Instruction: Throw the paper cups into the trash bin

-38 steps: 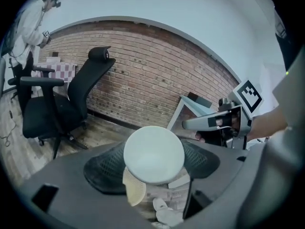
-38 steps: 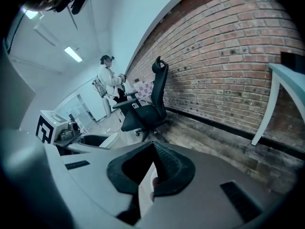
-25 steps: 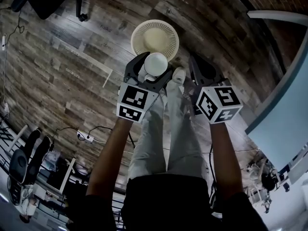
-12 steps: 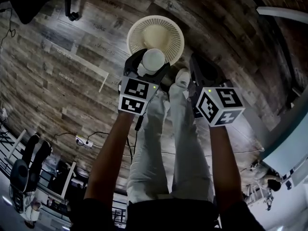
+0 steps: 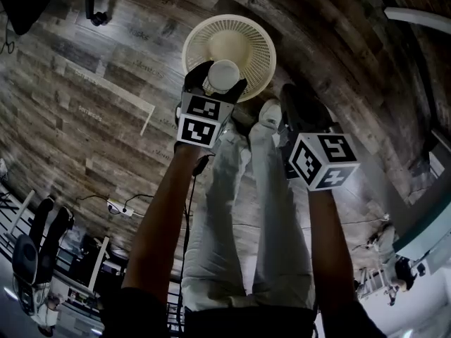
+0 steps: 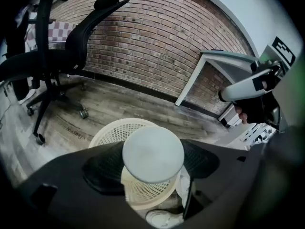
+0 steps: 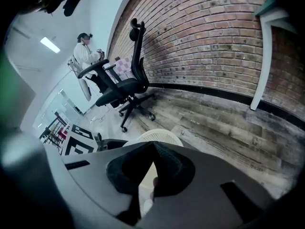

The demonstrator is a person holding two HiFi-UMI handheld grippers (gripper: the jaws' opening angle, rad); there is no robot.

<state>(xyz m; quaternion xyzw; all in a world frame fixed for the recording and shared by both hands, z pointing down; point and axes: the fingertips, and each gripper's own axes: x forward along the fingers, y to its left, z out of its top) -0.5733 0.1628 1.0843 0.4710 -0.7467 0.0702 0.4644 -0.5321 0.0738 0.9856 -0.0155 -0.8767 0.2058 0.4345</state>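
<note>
Left gripper (image 5: 218,77) clamps cup (image 5: 224,72) over the bin (image 5: 262,39); right gripper (image 5: 299,103) closed, empty, beside it.

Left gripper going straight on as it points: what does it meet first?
Probably the trash bin; the left gripper, shut on a paper cup, points down toward its open mouth.

The head camera looks steeply down past the person's legs (image 5: 246,210) at the plank floor (image 5: 106,76), with the trash bin (image 5: 236,34) at twelve o'clock. Cameras on the left gripper (image 5: 220,76) and right gripper (image 5: 294,96) sit close behind their jaws, angled forward and down, with the brick wall (image 6: 157,46) beyond. All three views share the bin.
</note>
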